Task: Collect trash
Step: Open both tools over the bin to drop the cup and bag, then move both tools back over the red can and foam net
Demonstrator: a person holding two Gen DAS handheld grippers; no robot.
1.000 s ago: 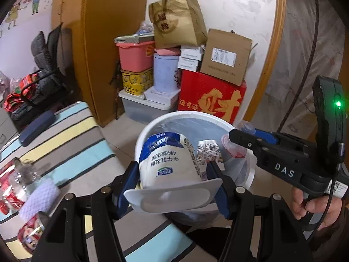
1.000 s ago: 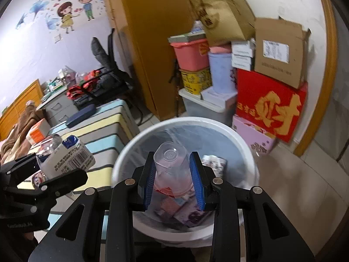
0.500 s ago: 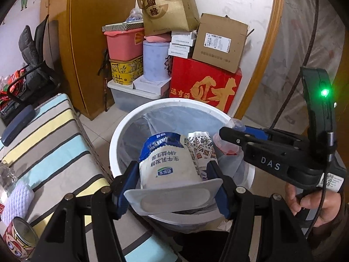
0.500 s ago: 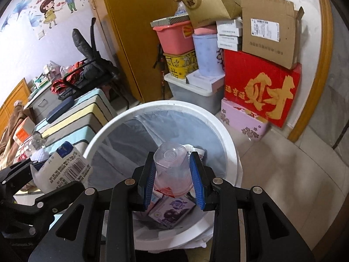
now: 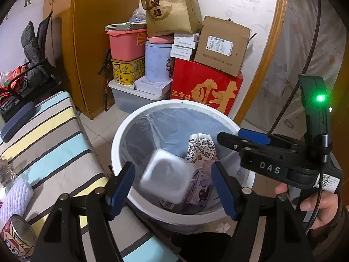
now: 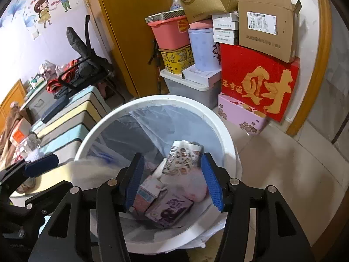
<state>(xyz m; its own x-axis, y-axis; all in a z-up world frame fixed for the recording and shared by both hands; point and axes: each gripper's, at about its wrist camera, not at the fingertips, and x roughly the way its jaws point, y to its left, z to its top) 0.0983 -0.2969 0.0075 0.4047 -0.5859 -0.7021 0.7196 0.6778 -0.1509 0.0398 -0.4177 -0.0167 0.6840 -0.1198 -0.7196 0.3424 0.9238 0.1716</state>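
A white round trash bin (image 5: pixel 122 135) with a clear liner stands on the floor; it also shows in the right wrist view (image 6: pixel 231 152). My left gripper (image 5: pixel 172 187) is open above it, and a white milk carton (image 5: pixel 165 179), blurred, drops between its jaws into the bin. My right gripper (image 6: pixel 172 179) is open and empty over the bin; it shows from the side in the left wrist view (image 5: pixel 244 139). A clear pink cup (image 6: pixel 194 187) lies in the bin among a patterned wrapper (image 6: pixel 183 157) and small cartons (image 6: pixel 168 209).
A striped table (image 5: pixel 50 139) is left of the bin, with a tin can (image 5: pixel 17 235), a white foam net (image 5: pixel 15 198) and a dark case (image 5: pixel 19 118). Stacked boxes and tubs (image 5: pixel 205 87) stand behind the bin by the wall.
Both grippers opened over the bin. The left one let go of the milk carton, which is falling in. The right one let go of the clear cup, which now lies in the bin.
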